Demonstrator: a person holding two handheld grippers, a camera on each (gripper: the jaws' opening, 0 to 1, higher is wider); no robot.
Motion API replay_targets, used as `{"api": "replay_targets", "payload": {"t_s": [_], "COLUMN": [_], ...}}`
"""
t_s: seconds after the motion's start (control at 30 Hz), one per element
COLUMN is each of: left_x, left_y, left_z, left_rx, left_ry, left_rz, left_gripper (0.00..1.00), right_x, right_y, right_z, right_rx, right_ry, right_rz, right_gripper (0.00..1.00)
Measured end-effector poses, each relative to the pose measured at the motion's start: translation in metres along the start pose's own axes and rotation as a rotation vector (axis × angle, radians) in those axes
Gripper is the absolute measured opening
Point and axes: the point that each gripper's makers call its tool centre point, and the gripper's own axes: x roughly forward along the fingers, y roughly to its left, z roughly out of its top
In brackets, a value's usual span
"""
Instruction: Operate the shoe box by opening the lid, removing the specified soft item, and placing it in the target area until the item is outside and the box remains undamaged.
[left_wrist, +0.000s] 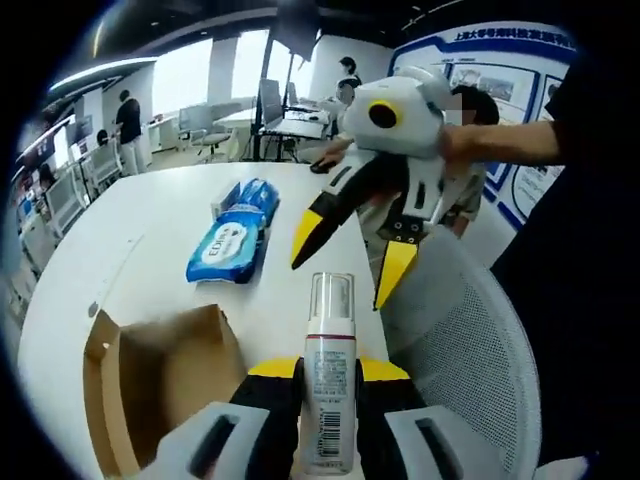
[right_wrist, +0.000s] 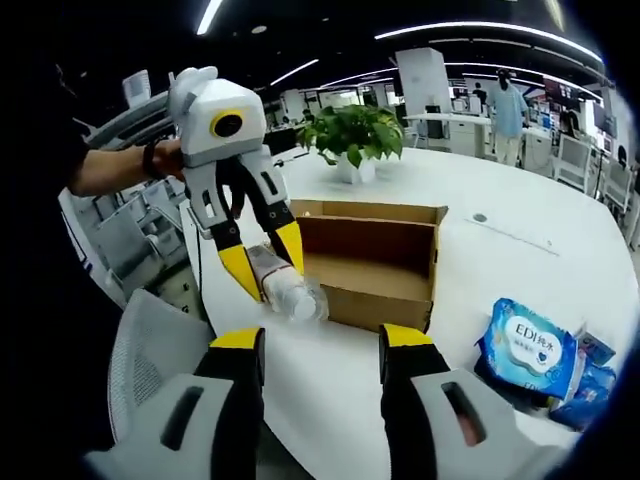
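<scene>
A white round table (left_wrist: 170, 215) spreads from the lower left to the upper middle of the left gripper view, in an open office with bright windows, desks and chairs at the upper left, people standing at the back and a blue-edged wall board at the upper right. At the bottom centre, the left gripper (left_wrist: 328, 375) is clenched on an upright pump bottle (left_wrist: 329, 385) with a clear cap. The open cardboard shoe box (left_wrist: 160, 385) lies at the lower left, its flap raised. Blue wet-wipe packs (left_wrist: 232, 240) rest on the table at centre left. The right gripper (left_wrist: 350, 255) hangs in the upper right with its yellow-tipped jaws spread apart, above a grey mesh chair (left_wrist: 470, 350).

In the right gripper view, the right gripper (right_wrist: 320, 350) rises from the bottom, released and holding nothing. The left gripper (right_wrist: 268, 265) at the upper left grips the pump bottle (right_wrist: 285, 285) just beside the shoe box (right_wrist: 375, 255), at centre. A potted green plant (right_wrist: 352, 135) stands behind the box, the wipe packs (right_wrist: 530, 350) lie at the lower right, and ceiling light strips run overhead.
</scene>
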Motion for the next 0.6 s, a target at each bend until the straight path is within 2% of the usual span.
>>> {"api": "replay_targets", "payload": {"t_s": [0.23,0.37,0.43,0.6], "left_x": [0.003,0.004,0.004,0.004], "left_y": [-0.015,-0.020,-0.023,-0.030], "left_z": [0.016,0.019,0.020,0.022], "left_rx": [0.045,0.072,0.064,0.077], "left_ry": [-0.019,-0.020,-0.023,-0.035], "left_rz": [-0.061,-0.087,-0.118,-0.166], "left_gripper": [0.20,0.20,0.20,0.20], "right_x": [-0.004,-0.006,-0.008,-0.011], "right_y": [0.019,0.025,0.026,0.034], "right_z": [-0.001,-0.002,-0.005,-0.003], "right_rx": [-0.046,-0.054,-0.085,-0.090], "right_ry": [0.003,0.000,0.008,0.005], "right_rz": [0.080,0.109,0.116,0.145], "right_gripper": [0.32,0.24,0.21,0.20]}}
